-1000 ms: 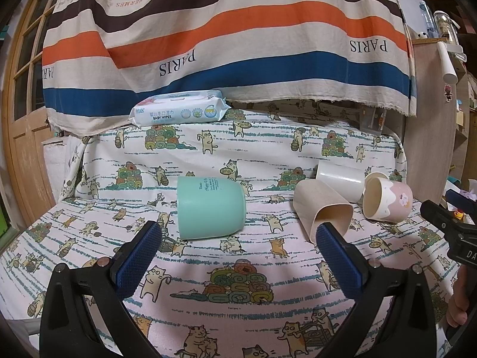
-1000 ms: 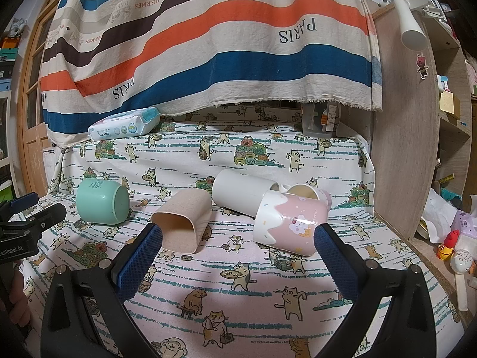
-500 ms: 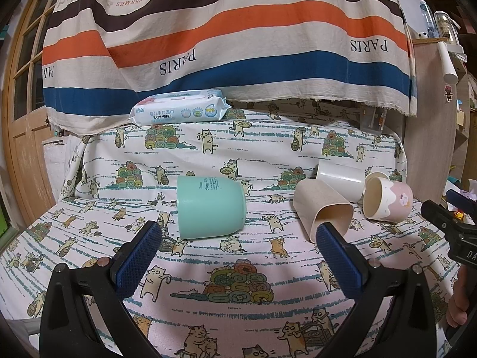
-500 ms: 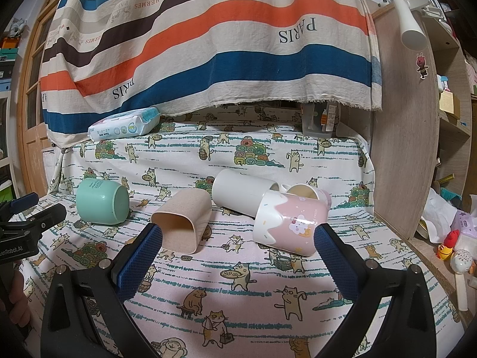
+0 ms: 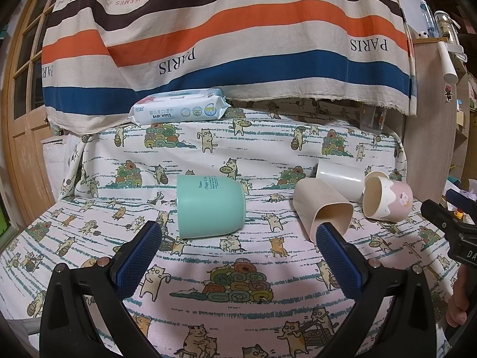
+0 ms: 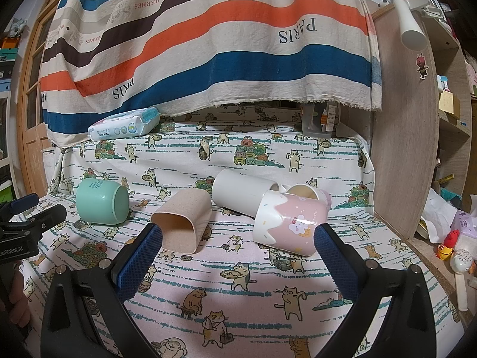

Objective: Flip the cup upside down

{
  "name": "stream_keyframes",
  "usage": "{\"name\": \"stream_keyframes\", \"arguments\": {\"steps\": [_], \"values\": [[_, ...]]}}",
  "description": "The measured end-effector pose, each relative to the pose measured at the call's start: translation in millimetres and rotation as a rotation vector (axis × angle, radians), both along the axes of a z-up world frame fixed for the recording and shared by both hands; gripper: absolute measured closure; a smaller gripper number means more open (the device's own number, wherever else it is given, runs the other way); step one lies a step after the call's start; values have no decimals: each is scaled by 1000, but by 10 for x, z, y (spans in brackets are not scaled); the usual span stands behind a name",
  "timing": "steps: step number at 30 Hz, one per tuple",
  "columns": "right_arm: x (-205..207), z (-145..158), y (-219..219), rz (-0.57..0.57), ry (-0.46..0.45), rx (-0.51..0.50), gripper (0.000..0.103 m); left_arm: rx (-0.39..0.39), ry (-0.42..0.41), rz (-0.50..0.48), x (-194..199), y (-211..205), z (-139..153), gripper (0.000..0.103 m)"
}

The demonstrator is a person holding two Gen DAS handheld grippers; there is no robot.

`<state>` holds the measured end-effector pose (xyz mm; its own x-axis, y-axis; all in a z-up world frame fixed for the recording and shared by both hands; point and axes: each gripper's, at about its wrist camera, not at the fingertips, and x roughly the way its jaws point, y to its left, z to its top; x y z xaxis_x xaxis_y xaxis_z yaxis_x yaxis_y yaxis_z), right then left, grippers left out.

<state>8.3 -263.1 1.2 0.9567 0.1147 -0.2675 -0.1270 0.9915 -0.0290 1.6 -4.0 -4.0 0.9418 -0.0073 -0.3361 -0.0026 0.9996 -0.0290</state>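
Observation:
Several cups lie on their sides on the cat-print cloth. A mint green cup lies just beyond my open, empty left gripper. A beige squarish cup, a white cup and a pink-and-white mug lie close together ahead of my open, empty right gripper. The right gripper also shows at the left wrist view's right edge, and the left gripper at the right wrist view's left edge.
A pack of baby wipes lies at the back under a striped hanging cloth. A wooden panel borders the right side, with toys on a shelf beyond. A wooden door stands left.

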Motion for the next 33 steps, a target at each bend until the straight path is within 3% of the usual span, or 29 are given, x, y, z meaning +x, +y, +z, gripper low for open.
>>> {"name": "stream_keyframes", "arguments": {"steps": [25, 33], "values": [[-1, 10, -10, 0, -1, 3, 0, 7, -14, -8, -43, -34, -19, 0], [10, 5, 0, 16, 3, 5, 0, -29, -1, -3, -26, 50, 8, 0]]}}
